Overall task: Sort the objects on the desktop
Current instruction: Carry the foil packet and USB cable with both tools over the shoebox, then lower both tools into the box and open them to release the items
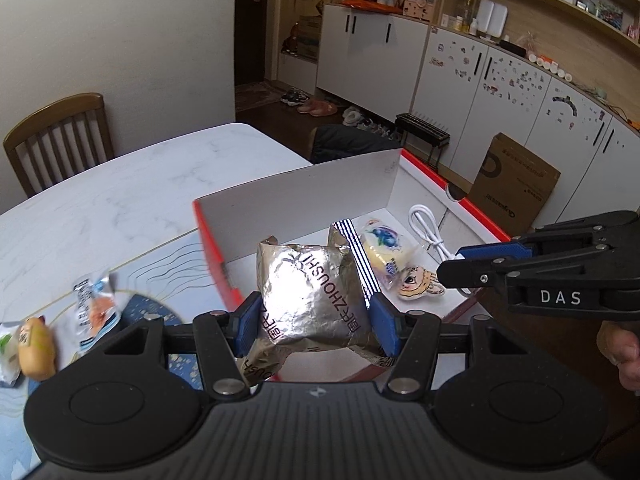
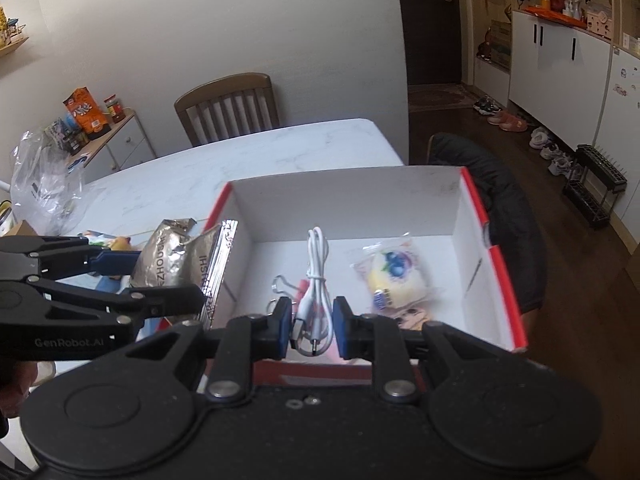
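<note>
The left gripper [image 1: 316, 316] pinches a foil snack pack [image 1: 316, 296] over the box [image 1: 296, 196] to drop it in; the right gripper [image 2: 312, 326] pinches a white cable [image 2: 318, 276].

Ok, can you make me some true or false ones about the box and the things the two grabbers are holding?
1. The left gripper is clamped on a silver foil packet. True.
2. The right gripper is holding a banana. False: a white cable hangs between its pads.
3. The box is empty. False: a wrapped snack with a blueberry picture already lies inside.
4. A wooden chair stands at the far side of the table. True.
5. The box has red edges. True.
6. The foil packet lies flat on the box floor. False: it is held at the box's left wall.
</note>
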`<act>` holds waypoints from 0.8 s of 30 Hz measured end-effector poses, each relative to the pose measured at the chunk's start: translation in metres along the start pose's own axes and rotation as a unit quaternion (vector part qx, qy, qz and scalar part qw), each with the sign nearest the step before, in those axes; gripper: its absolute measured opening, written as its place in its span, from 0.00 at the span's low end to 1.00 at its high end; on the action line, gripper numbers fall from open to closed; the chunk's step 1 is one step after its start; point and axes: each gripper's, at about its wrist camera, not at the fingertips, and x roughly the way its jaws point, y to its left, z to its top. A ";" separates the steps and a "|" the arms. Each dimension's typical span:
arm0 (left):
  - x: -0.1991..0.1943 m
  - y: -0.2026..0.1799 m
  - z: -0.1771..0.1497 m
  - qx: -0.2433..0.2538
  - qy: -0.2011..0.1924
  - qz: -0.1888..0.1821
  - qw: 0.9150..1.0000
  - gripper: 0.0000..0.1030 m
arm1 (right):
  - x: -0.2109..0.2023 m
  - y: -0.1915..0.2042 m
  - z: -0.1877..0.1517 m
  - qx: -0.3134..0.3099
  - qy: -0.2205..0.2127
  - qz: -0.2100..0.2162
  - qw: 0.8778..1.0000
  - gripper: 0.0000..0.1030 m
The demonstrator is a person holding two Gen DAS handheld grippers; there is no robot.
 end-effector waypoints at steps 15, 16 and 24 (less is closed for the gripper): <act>0.048 -0.012 0.035 0.014 0.027 0.000 1.000 0.55 | 0.025 -0.040 0.009 0.003 0.018 -0.024 1.000 0.21; 0.051 -0.012 0.038 0.015 0.028 0.000 0.999 0.55 | 0.026 -0.042 0.010 0.006 0.019 -0.026 0.999 0.21; 0.084 -0.015 0.053 0.027 0.054 0.003 0.998 0.55 | 0.043 -0.056 0.011 0.016 0.042 -0.027 0.999 0.21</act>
